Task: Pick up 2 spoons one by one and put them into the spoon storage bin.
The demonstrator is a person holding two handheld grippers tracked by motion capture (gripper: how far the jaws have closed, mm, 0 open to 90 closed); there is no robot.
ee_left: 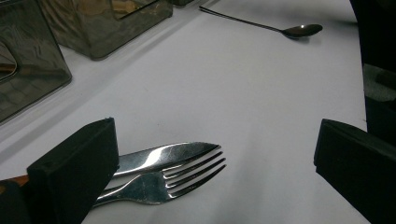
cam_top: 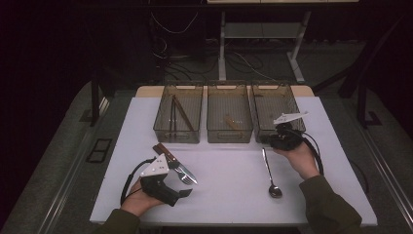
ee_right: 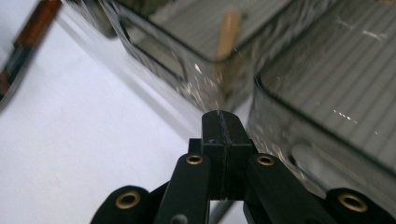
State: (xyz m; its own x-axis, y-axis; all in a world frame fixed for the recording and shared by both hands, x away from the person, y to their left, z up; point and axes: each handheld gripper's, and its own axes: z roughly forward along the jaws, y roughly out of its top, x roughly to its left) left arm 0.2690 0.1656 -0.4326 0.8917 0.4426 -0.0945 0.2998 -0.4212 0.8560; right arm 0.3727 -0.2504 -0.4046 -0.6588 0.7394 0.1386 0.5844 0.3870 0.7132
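A fork (cam_top: 188, 178) and a knife (cam_top: 164, 153) with a brown handle lie side by side on the white table (cam_top: 229, 175) at the front left. My left gripper (cam_top: 181, 178) rests there with its jaws wide open; in the left gripper view the fork (ee_left: 177, 179) and knife blade (ee_left: 163, 156) lie beside the left jaw, and the left gripper (ee_left: 215, 140) holds nothing. A spoon (cam_top: 269, 171) lies at the right of centre, bowl toward me. My right gripper (cam_top: 269, 140) hovers at the front of the right bin, and the right gripper (ee_right: 222, 122) is shut with nothing in it.
Three clear bins stand in a row at the back: the left bin (cam_top: 176, 135) holds long dark sticks, the middle bin (cam_top: 229, 137) a wooden piece (ee_right: 229, 30), the right bin (cam_top: 267, 91) sits behind my right gripper. Cables trail from both grippers.
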